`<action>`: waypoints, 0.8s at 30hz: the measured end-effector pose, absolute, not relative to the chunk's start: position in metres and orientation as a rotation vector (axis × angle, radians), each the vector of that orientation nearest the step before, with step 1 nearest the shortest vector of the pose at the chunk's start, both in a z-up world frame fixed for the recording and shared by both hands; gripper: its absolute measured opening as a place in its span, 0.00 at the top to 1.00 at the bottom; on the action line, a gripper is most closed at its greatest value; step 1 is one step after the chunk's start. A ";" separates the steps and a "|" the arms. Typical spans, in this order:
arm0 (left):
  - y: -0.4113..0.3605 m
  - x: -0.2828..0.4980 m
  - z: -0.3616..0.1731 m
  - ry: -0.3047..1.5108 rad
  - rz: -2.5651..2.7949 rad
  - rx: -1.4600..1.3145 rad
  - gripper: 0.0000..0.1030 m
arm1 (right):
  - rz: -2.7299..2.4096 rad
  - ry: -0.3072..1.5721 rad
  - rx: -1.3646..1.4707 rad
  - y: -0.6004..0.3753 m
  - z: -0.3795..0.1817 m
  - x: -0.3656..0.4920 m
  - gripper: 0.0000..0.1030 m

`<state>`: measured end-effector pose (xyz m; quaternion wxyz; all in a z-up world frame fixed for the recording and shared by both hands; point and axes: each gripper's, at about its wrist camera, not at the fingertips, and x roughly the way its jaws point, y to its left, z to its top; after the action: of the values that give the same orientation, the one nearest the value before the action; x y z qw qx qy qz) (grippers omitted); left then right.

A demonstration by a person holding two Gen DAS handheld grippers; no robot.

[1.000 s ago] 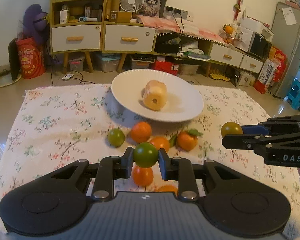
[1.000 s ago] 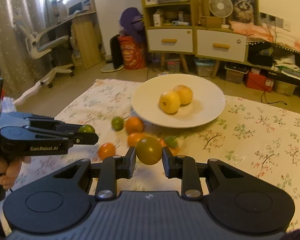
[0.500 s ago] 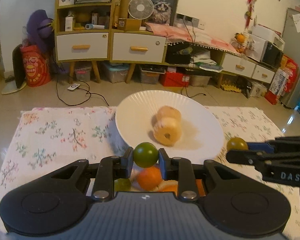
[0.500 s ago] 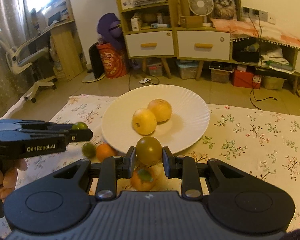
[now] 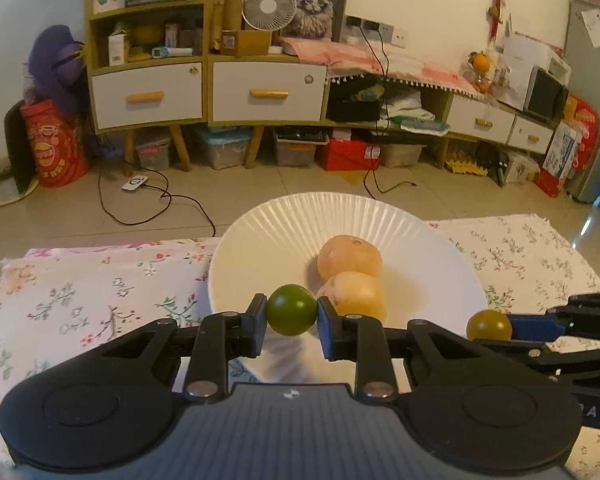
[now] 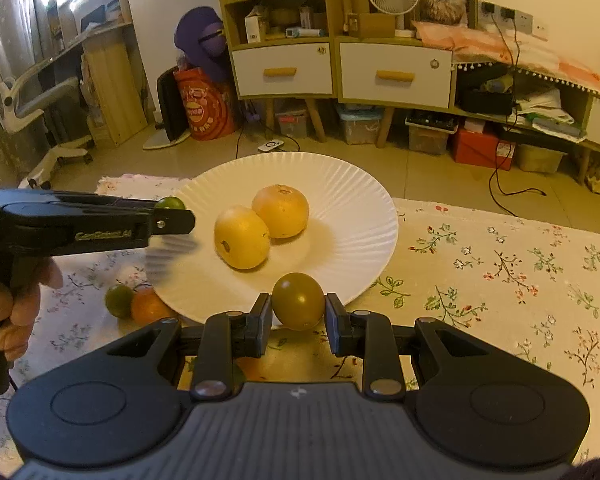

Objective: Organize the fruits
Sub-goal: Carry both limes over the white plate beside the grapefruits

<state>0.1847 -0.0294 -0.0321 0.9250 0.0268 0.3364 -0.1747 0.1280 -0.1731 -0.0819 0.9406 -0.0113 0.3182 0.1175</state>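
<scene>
Small green citrus fruit (image 5: pixel 291 309) sits clamped in the left gripper (image 5: pixel 291 316) over the white ribbed plate's (image 5: pixel 340 216) near rim; the right gripper (image 6: pixel 298 312) pinches an olive-green fruit (image 6: pixel 298 300). Carry both further inward, then lower and release beside the yellow fruits (image 6: pixel 260 224).

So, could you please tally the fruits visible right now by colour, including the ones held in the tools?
Yellow-orange, on the white plate: 2
Green: 2, one in the left tool, one on the cloth
Olive yellow-green, in the right tool: 1
Orange, on the cloth beside the plate: 1
Total: 6
</scene>
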 end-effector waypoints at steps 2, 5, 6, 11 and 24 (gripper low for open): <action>-0.033 0.187 -0.035 0.694 -0.363 0.067 0.95 | 0.243 0.645 -0.023 -0.174 -0.080 0.131 0.76; -0.036 0.189 -0.037 0.691 -0.357 0.077 0.95 | 0.241 0.638 -0.014 -0.175 -0.079 0.134 0.76; -0.036 0.190 -0.038 0.694 -0.357 0.076 0.95 | 0.239 0.637 -0.018 -0.175 -0.079 0.135 0.76; -0.037 0.193 -0.042 0.702 -0.339 0.089 0.95 | 0.236 0.632 -0.031 -0.176 -0.080 0.138 0.76; -0.039 0.191 -0.038 0.699 -0.326 0.072 0.87 | 0.226 0.630 -0.039 -0.177 -0.076 0.136 0.74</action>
<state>0.1912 -0.0389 -0.0376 0.9259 0.0353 0.3409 -0.1588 0.1358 -0.1772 -0.0760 0.9444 -0.0191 0.3090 0.1109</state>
